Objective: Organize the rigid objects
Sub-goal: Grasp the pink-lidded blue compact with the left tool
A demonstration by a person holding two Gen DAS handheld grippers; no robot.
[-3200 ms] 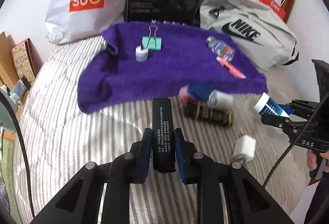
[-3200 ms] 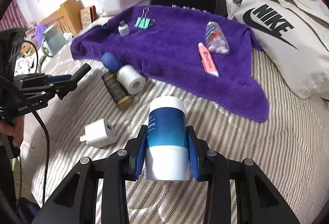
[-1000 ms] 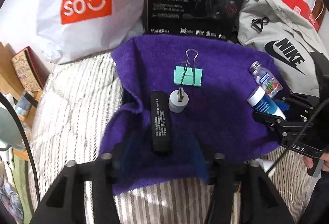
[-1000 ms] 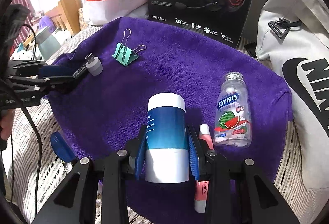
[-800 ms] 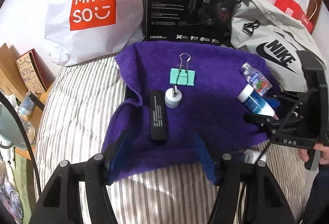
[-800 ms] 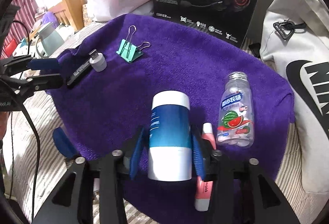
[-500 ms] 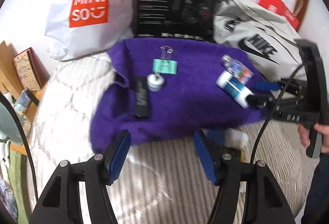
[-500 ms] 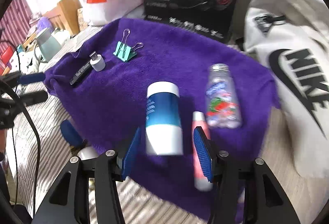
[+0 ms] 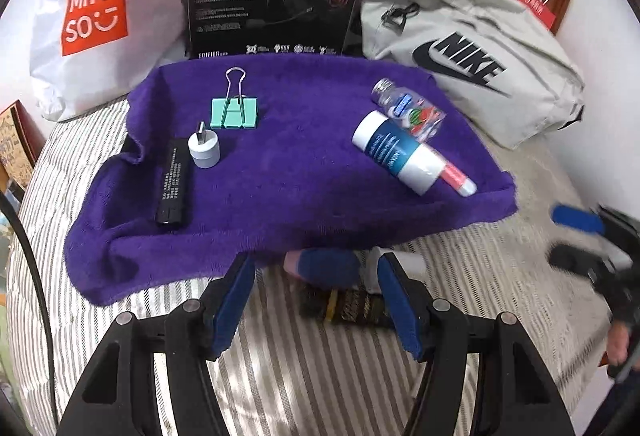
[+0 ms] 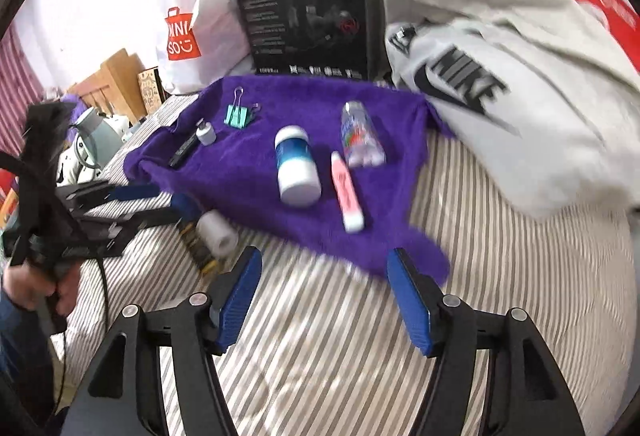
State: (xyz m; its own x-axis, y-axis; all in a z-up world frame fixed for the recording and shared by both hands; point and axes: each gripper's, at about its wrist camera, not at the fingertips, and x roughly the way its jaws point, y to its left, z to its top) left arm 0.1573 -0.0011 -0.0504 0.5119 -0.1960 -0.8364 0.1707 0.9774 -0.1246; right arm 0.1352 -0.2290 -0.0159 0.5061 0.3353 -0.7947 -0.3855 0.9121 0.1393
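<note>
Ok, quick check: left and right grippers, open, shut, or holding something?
Left gripper: open, holding nothing.
Right gripper: open, jaws just been opening, nothing between them; blue-and-white bottle lies on the purple towel.

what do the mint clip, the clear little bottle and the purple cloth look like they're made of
Mint clip: likely painted sheet metal, matte body with shiny wire handles.
Clear little bottle: probably glossy transparent plastic; the contents show through around a printed label.
Purple cloth: soft, fuzzy towel-like fabric, matte, with a rumpled, folded edge; the fibre type can't be told.
</note>
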